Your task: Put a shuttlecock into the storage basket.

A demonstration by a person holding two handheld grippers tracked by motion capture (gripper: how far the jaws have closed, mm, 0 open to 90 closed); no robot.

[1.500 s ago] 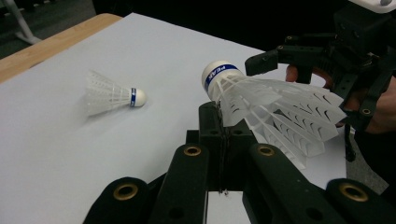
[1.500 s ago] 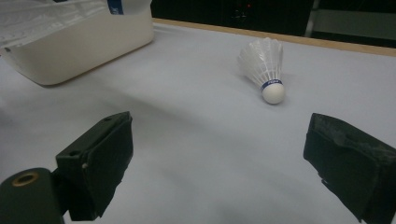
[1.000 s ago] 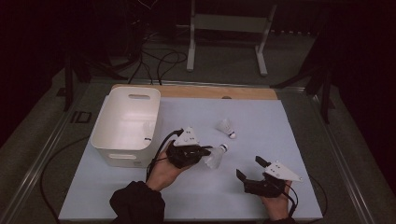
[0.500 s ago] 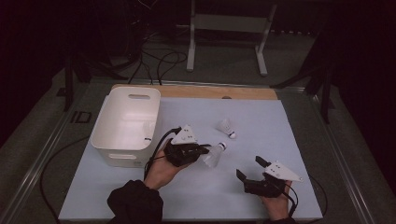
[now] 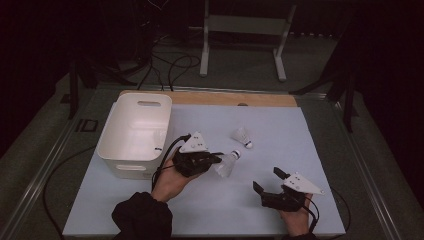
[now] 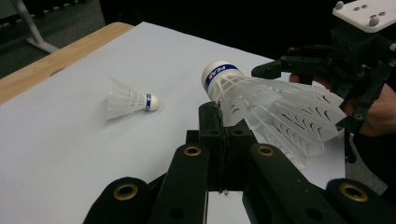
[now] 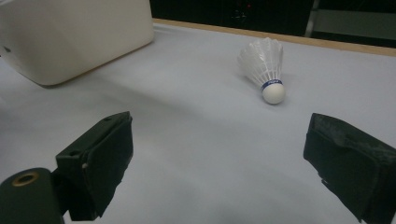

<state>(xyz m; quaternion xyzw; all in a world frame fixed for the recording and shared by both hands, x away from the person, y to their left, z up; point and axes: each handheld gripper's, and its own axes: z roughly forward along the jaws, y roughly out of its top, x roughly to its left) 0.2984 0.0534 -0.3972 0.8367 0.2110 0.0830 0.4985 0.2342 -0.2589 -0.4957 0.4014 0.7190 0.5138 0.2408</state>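
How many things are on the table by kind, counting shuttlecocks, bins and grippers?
Shuttlecocks: 2, one held in the left gripper as the held shuttlecock, and the loose shuttlecock lying on the white mat.
Bins: 1, the white bin.
Grippers: 2, including the right gripper, jaws apart.
Total: 5

A pale blue-white sheet covers the bench, and a strip of light wooden board shows along its far edge. A white rectangular plastic bin with a handle slot in its far wall stands on the sheet at the left. Right of the bin, near the middle, a white plastic shuttlecock with a blue band lies on its side, well apart from the bin.
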